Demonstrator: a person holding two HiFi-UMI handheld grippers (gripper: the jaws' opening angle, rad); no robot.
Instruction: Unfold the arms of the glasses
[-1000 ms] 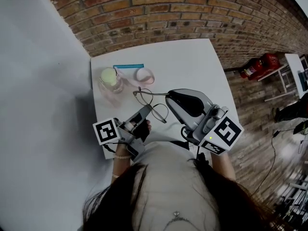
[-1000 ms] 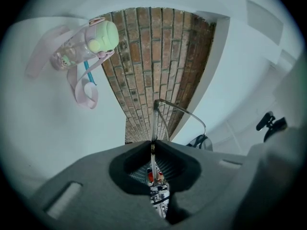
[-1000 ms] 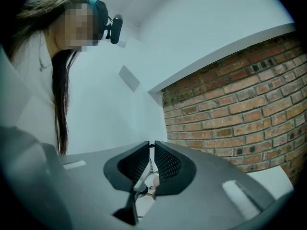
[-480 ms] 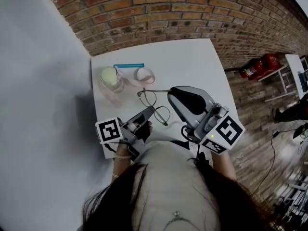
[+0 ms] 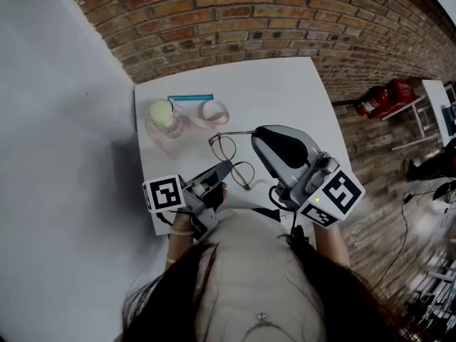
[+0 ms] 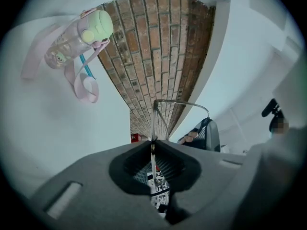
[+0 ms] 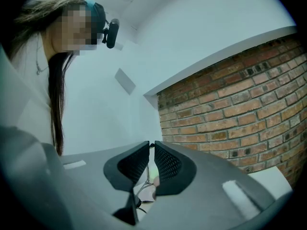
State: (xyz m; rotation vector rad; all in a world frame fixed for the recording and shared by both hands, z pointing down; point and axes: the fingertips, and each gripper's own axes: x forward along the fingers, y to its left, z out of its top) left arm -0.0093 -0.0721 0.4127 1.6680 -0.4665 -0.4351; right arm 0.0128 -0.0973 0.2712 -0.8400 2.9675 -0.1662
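Above the white square table (image 5: 285, 84), your right gripper (image 5: 255, 135) and left gripper (image 5: 225, 168) have drifted toward 3 o'clock, both pinched shut on the thin wire-framed glasses (image 5: 232, 160) mid-table; one arm looks swung out.

No words, numbers or brand names can be read anywhere. The nearest things to signs are the black-and-white square patterns on the marker cube (image 5: 165, 193) of the left tool (image 5: 225, 167) and on the marker cube (image 5: 336, 194) of the right tool (image 5: 255, 134). They are blocks only, with no letters. Any print on the red canister (image 5: 385, 97), off the surface's (image 5: 285, 91) right edge, is too small to read.
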